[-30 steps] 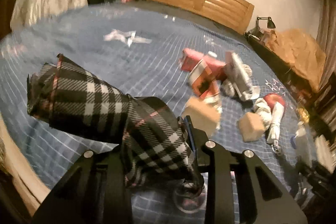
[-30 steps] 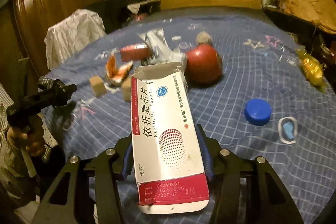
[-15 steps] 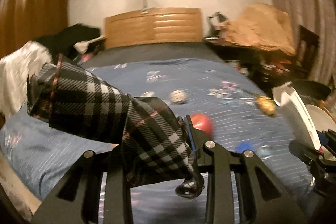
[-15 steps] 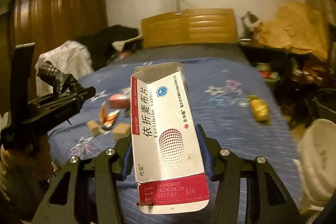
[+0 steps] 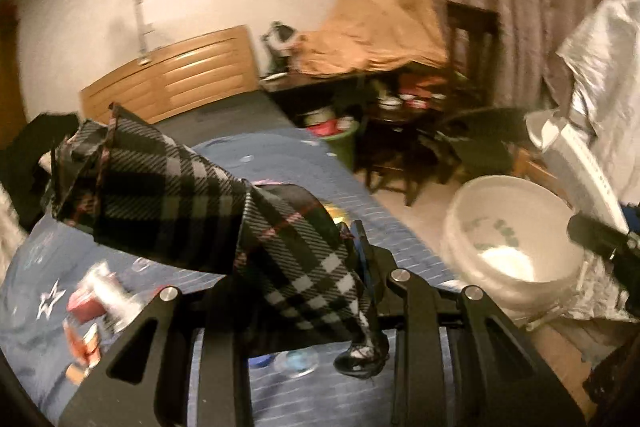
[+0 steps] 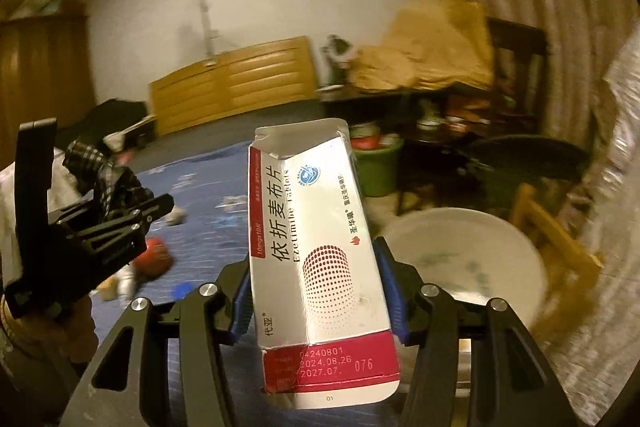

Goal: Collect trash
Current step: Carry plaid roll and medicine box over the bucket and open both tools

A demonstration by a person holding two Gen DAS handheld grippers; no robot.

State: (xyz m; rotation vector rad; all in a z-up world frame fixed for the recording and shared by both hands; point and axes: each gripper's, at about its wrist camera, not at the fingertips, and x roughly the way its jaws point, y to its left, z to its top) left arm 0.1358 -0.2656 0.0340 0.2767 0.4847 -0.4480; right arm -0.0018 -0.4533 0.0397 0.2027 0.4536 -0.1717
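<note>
two tongs (image 5: 296, 259) (image 6: 316, 291), left pinching crumpled plaid wrapper (image 5: 192, 203), right gripping flat glossy carton (image 6: 320, 259)

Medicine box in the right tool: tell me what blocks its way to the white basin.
Nothing visible does. The medicine box sits clamped in the right tool, and the white basin lies open on the floor just right of it.

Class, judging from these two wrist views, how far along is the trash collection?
Done: nothing visibly binned; the white round bucket looks empty. In hand: the left gripper clamps a crumpled black-and-white plaid wrapper; the right gripper grips a white-and-red medicine carton. Left: a red ball and scraps on the blue bedspread.
</note>
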